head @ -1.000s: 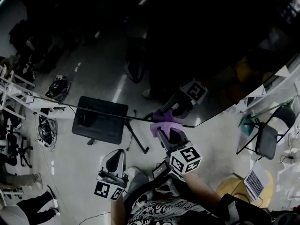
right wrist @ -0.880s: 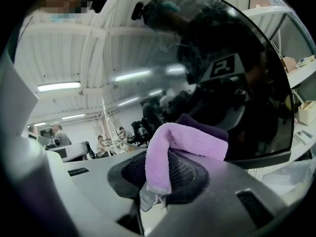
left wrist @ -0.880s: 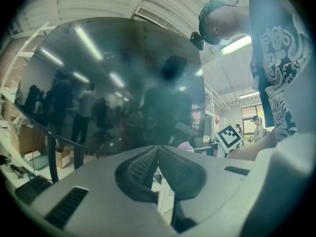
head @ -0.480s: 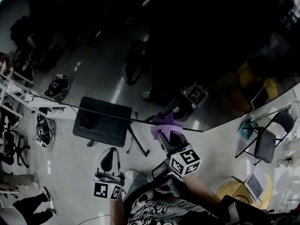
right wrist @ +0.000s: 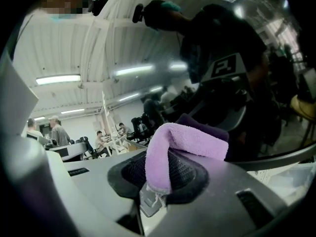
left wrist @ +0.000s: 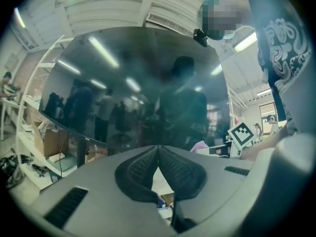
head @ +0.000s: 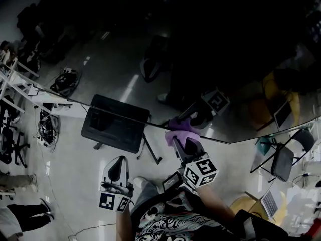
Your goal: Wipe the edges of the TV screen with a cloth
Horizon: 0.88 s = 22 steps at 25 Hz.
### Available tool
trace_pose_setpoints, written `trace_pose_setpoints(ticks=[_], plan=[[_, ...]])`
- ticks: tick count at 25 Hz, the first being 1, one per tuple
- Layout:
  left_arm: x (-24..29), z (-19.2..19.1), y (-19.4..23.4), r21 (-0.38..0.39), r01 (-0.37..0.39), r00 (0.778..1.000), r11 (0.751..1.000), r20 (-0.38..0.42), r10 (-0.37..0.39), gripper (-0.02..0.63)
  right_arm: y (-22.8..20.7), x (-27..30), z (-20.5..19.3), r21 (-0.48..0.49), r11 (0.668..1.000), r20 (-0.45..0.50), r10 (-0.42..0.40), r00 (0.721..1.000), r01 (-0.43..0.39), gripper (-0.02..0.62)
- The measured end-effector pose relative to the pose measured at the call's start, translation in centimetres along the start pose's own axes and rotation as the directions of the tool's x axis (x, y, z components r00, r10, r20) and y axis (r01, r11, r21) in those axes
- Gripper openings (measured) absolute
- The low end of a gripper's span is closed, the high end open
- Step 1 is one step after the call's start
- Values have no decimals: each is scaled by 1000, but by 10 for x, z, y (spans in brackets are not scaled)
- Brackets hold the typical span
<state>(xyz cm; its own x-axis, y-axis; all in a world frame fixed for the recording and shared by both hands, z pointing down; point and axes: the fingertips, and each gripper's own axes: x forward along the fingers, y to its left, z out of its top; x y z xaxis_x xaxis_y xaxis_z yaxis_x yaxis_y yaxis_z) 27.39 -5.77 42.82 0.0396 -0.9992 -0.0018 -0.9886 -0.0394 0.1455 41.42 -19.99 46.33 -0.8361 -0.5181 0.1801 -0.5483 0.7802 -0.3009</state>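
The TV screen (head: 200, 59) is a large dark reflective panel that fills the upper head view. It also looms ahead in the left gripper view (left wrist: 133, 83) and the right gripper view (right wrist: 237, 58). My right gripper (head: 183, 142) is shut on a folded purple cloth (head: 178, 133), and the cloth rests against the screen's lower edge. In the right gripper view the cloth (right wrist: 190, 139) drapes over the closed pads of the right gripper (right wrist: 163, 169). My left gripper (head: 116, 163) hangs to the left below the screen. It is shut and holds nothing (left wrist: 158, 152).
The black stand base (head: 115, 123), with its legs, sits on the floor under the screen's lower edge. White shelving (head: 12, 89) and cables lie at the left. A folding chair (head: 283, 159) and a laptop (head: 271, 200) are at the right. People stand farther back.
The cloth in my right gripper has slid leftward along the screen's lower edge, away from the right corner. My left gripper has drifted left too. Both stayed shut.
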Motion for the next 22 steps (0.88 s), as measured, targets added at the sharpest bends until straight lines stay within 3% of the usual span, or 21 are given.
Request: trace_pose_setpoints(ticks=[4, 9, 14, 18, 22], plan=[[-10, 0, 21, -10, -19, 1000, 1000, -5, 19, 17, 12, 17, -2, 0, 1000, -6, 4, 1000, -4, 104], [-23, 0, 80, -36, -36, 999, 999, -12, 35, 17, 47, 67, -6, -11, 1000, -20, 3, 1000, -3, 104], [-27, -6, 74, -39, -42, 999, 998, -15, 42, 17, 43, 62, -8, -6, 1000, -19, 4, 1000, -4, 104], [-25, 4, 77, -67, -19, 999, 998, 33, 21, 17, 47, 70, -9, -6, 1000, -21, 8, 1000, -8, 104], [-36, -5, 85, -46, -44, 999, 998, -10, 44, 17, 51, 72, -9, -17, 1000, -19, 4, 1000, -5, 104]])
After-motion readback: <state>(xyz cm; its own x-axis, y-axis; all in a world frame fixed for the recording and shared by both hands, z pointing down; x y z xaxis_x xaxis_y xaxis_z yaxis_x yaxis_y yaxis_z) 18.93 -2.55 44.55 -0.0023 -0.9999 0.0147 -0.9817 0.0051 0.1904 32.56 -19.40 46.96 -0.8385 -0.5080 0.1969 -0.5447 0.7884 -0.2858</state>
